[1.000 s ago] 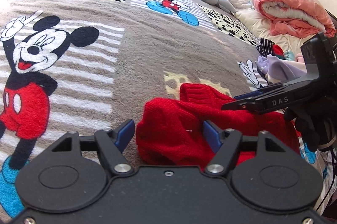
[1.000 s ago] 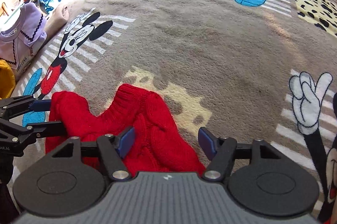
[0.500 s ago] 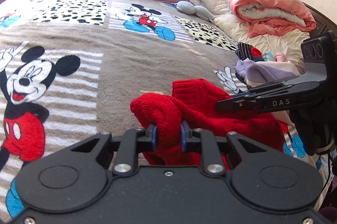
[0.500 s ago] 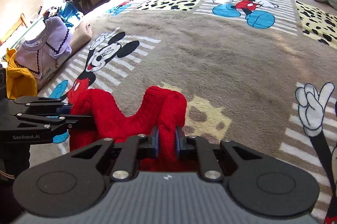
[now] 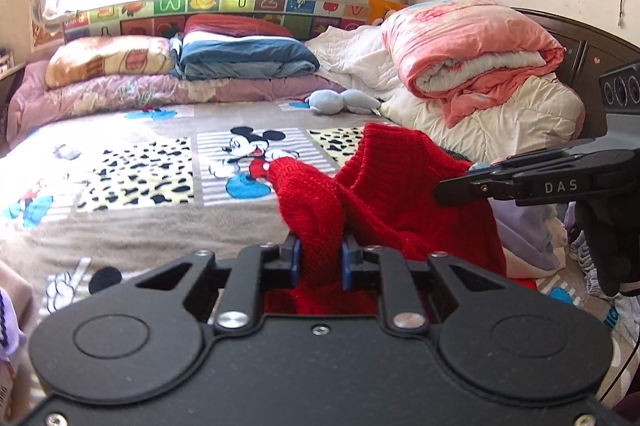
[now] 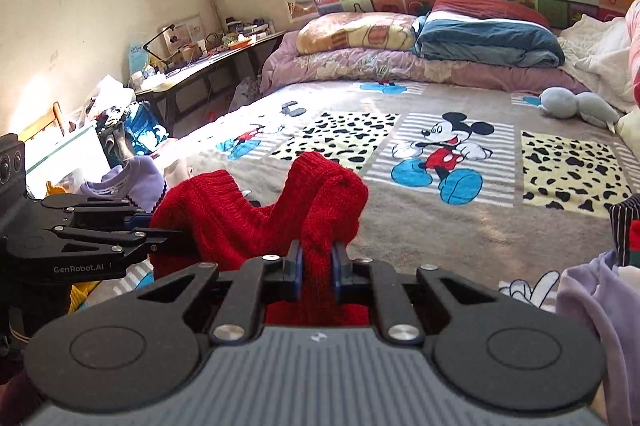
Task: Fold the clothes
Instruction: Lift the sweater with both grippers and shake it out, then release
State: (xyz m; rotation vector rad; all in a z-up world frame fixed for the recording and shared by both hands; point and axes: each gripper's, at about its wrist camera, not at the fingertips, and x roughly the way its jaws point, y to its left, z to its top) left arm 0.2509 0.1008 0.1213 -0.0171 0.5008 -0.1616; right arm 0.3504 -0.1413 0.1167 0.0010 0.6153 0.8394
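right now my left gripper [image 5: 320,262] has its blue pads pinched tight on a bunched fold of the red knit sweater [image 5: 400,201], and my right gripper [image 6: 316,268] is clamped the same way on another fold of it [image 6: 320,201]. both sets of jaws closed down onto the knit within the last second and the cloth sits squeezed between the pads. the sweater hangs between my two grippers, raised clear of the cartoon-mouse blanket [image 5: 140,218] that covers the bed, with its ribbed edge standing up above the pinch points. from the left camera i see the right gripper [image 5: 444,191] reaching in from the side, its tips buried in the red knit; from the right camera the left gripper [image 6: 180,230] does the same from the other side. folded quilts, one pink [image 5: 472,45] and one blue [image 5: 248,59], lie stacked at the far end of the bed under the window. a lilac garment [image 6: 592,302] lies near the right gripper.
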